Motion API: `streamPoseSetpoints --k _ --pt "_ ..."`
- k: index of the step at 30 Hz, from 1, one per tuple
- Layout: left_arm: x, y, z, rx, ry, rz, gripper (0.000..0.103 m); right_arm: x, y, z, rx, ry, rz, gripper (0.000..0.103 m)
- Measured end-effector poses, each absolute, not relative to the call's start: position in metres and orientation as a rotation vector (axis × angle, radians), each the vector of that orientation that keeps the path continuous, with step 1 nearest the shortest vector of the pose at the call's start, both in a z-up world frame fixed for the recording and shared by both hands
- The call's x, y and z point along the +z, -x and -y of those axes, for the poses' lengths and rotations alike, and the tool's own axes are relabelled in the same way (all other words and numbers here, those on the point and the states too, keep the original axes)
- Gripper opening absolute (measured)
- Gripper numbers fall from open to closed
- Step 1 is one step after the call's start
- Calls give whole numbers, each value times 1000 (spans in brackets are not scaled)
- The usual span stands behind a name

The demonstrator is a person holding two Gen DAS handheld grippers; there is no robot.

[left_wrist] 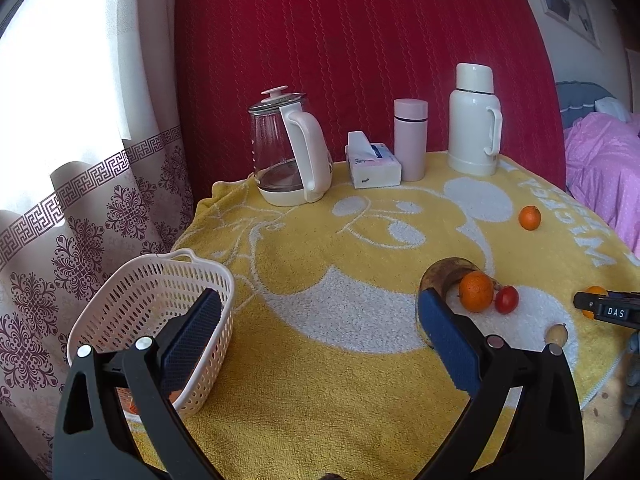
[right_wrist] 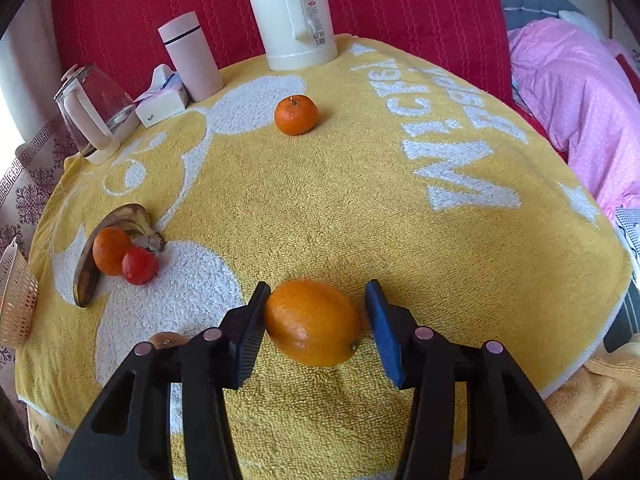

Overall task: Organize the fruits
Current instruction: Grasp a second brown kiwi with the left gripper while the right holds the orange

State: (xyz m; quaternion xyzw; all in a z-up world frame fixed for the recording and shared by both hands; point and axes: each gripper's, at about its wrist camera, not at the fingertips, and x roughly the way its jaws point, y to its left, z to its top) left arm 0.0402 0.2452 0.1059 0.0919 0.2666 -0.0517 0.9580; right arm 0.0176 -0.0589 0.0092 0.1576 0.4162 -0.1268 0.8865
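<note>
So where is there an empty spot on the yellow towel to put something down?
The big bare stretch is mid-towel, between the lone tangerine and the banana cluster, reaching right to the white lettering. It is crowded along the back, by the kettle, tissue box, pink bottle and white flask.

The middle of the yellow towel-covered table is open. A brown banana, round orange and red tomato crowd its left side.
</note>
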Motion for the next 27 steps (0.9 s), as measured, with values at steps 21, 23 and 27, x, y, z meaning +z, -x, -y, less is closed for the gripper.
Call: streamPoseSetpoints --k 21,23,27 --pt "51 -17 -124 -535 -197 -722 95 16 -13 71 -185 -322 -814 43" --pt "45 -18 -115 -562 -210 -749 89 15 -14 72 -167 -335 -813 43" --pt "34 -25 -101 -602 -208 -811 77 12 -15 74 -142 -359 -816 43"
